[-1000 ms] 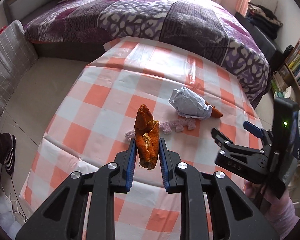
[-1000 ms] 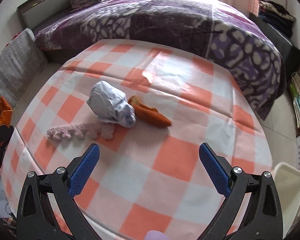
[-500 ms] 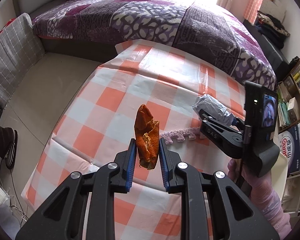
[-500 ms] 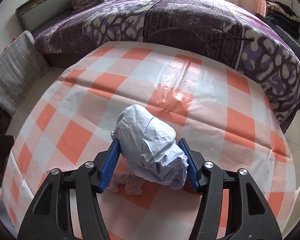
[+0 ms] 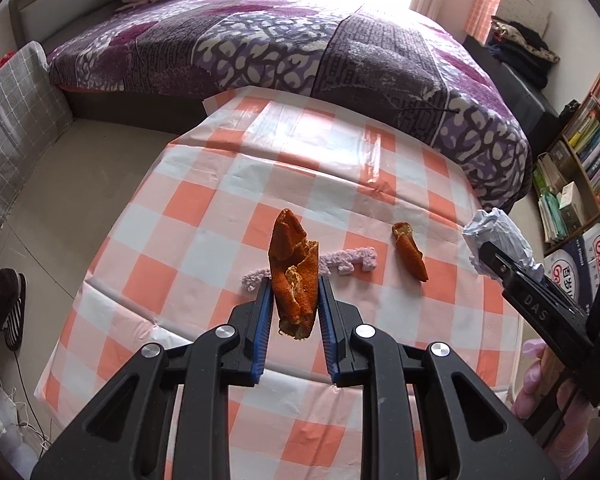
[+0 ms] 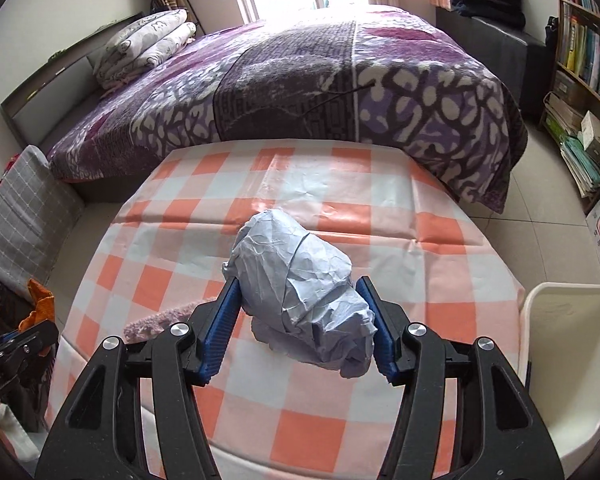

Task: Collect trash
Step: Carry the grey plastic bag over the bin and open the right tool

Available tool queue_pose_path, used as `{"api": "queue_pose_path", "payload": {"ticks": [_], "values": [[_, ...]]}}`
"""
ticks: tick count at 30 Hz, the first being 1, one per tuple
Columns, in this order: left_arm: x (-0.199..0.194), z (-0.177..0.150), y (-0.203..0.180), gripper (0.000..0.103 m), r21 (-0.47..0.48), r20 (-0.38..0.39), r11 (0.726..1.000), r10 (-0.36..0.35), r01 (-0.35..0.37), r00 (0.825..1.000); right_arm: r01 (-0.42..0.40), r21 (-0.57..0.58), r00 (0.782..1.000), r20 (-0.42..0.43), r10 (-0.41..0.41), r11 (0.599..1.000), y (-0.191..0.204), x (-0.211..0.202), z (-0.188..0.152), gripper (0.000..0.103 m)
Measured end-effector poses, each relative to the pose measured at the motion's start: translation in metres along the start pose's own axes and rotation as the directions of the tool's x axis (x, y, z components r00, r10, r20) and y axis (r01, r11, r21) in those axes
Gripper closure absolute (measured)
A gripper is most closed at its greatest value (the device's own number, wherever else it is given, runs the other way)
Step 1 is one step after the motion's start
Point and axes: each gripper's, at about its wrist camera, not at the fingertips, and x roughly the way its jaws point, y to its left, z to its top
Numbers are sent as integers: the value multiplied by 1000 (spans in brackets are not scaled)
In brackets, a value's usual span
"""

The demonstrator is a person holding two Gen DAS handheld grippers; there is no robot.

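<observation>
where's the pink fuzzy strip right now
In the left wrist view the pink fuzzy strip lies on the checked tablecloth, partly behind the held orange peel, left of the loose peel.

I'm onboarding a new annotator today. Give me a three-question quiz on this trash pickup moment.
1. What does the left gripper hold?
2. True or false: the crumpled paper ball lies on the tablecloth.
3. Which items lie loose on the tablecloth? A) an orange peel piece and a pink foam strip B) only a bottle C) two cups

Key:
1. An orange peel.
2. False; the right gripper holds it up.
3. A
</observation>
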Motion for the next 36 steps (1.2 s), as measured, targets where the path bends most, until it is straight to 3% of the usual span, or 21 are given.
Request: {"api": "queue_pose_path", "payload": {"ticks": [13, 17, 36], "values": [[13, -15, -42, 80, 80, -41, 996, -24, 28, 999, 51, 163, 995, -93, -36, 985, -65, -44, -57, 46], [17, -20, -56, 80, 103, -44, 994, -20, 24, 999, 64, 180, 997, -57, -55, 982, -79, -48, -64, 46], [20, -32, -121, 80, 174, -47, 984, -42, 50, 998, 98, 281, 995, -40, -90, 955, -136, -69, -64, 46]]}}
